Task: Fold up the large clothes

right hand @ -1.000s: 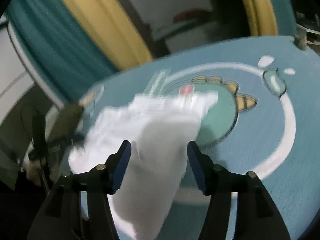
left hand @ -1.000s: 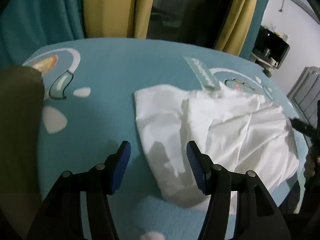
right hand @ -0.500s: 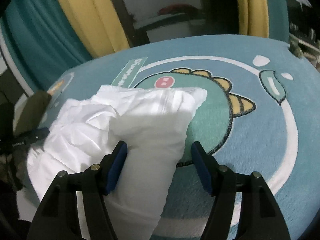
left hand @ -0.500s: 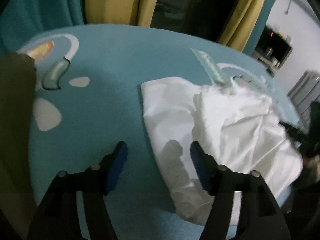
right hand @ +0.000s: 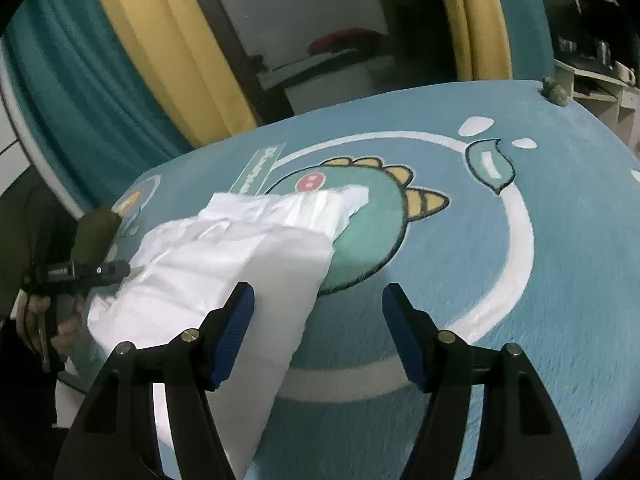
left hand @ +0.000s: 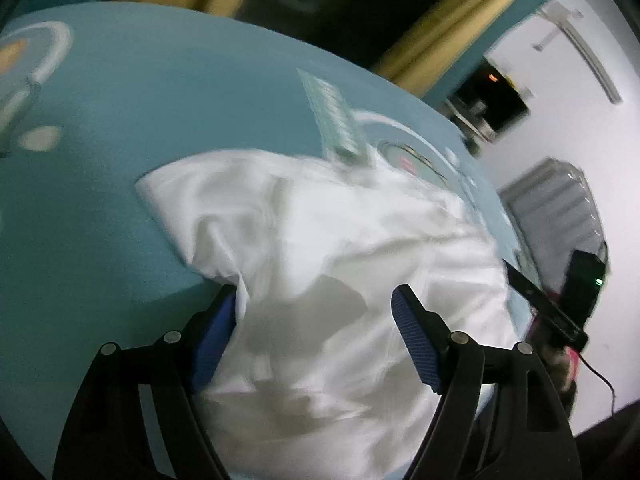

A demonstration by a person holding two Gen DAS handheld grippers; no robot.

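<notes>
A crumpled white garment (left hand: 320, 248) lies on the teal dinosaur blanket (left hand: 120, 128), hanging over its near edge. My left gripper (left hand: 316, 316) is open, its blue pads either side of the cloth's near part; the left pad (left hand: 212, 340) touches a fold. In the right wrist view the garment (right hand: 224, 264) lies at the left. My right gripper (right hand: 316, 320) is open and empty, above the garment's right edge. The left gripper and hand show at far left (right hand: 72, 272).
The blanket (right hand: 520, 280) has a green dinosaur print (right hand: 376, 216) and a white ring. Yellow and teal curtains (right hand: 140, 72) hang behind. A radiator (left hand: 560, 200) and a dark shelf (left hand: 492, 96) stand at the right. A dark olive cloth (right hand: 96, 232) lies at the blanket's left.
My left gripper has moved right and forward, over the garment's near part. My right gripper has shifted right, so the garment now lies more to its left.
</notes>
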